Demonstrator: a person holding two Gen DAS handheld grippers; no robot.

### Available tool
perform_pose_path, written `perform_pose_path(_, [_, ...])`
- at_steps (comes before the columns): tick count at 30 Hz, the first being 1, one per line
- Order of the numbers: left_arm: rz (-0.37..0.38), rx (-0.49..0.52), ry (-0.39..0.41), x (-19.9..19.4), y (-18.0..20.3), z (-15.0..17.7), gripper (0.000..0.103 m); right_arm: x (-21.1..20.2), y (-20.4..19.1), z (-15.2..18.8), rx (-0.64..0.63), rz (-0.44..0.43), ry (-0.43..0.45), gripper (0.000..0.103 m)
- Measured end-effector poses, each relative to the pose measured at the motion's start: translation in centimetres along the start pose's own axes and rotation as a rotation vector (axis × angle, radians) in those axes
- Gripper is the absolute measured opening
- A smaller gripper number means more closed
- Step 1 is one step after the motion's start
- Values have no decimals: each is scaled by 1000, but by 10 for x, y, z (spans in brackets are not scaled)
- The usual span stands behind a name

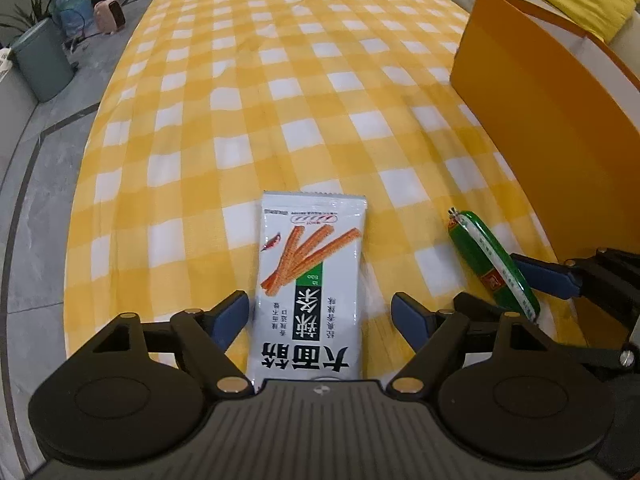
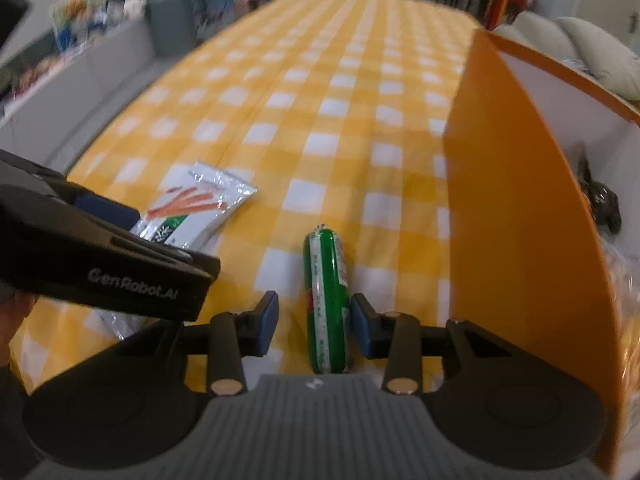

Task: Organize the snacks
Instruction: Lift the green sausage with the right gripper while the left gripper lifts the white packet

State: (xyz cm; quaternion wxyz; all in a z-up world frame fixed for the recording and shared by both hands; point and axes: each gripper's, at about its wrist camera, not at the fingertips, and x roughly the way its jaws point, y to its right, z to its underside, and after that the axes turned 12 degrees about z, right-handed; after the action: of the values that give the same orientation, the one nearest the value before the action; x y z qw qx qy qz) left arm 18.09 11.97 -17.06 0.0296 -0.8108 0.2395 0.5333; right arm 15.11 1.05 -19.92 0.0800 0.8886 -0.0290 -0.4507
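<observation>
Green sausage (image 2: pixel 328 300) lies lengthwise between right hand-held gripper (image 2: pixel 314 326) fingers.

My white snack packet (image 1: pixel 310 280), printed with orange sticks, lies flat on the checked worktop (image 1: pixel 280 100). My green sausage (image 2: pixel 327 300) lies flat to its right, near the orange box (image 2: pixel 520 240).

Tablecloth (image 1: pixel 280 92): I see soft woven cloth, matt, faintly creased, covering the table.
Snack packet (image 1: pixel 310 276): glossy plastic film with a crimped end.
Sausage (image 2: pixel 328 300): slick, shiny green plastic casing.
Orange box (image 2: pixel 520 240): smooth matt card, as far as I can tell.
My left gripper (image 1: pixel 322 316): matt black plastic, blue rubbery-looking pads.
</observation>
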Motion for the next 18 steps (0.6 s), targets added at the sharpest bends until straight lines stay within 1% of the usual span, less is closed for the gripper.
perform_pose_path(3, [6, -4, 13, -1, -1, 2, 93, -2, 2, 19, 37, -37, 113, 57])
perform_pose_path(4, [8, -10, 17, -1, -2, 2, 93, -2, 2, 26, 36, -47, 160, 57])
perform_pose_path(6, [13, -16, 22, -1, -2, 2, 95, -1, 0, 34, 25, -38, 221, 58])
perform_pose_path(9, [7, -2, 23, 1, 1, 2, 97, 2, 0, 40, 37, -48, 274, 65])
perform_pose_path(12, [-7, 21, 23, 3, 4, 4, 98, 3, 0, 46, 33, -49, 321, 69])
perform_pose_path(16, [-4, 12, 36, 4, 3, 4, 99, 6, -2, 58, 46, -47, 400, 69])
perform_pose_path(18, [-2, 6, 49, 3, 2, 5, 99, 4, -1, 63, 70, -46, 415, 69])
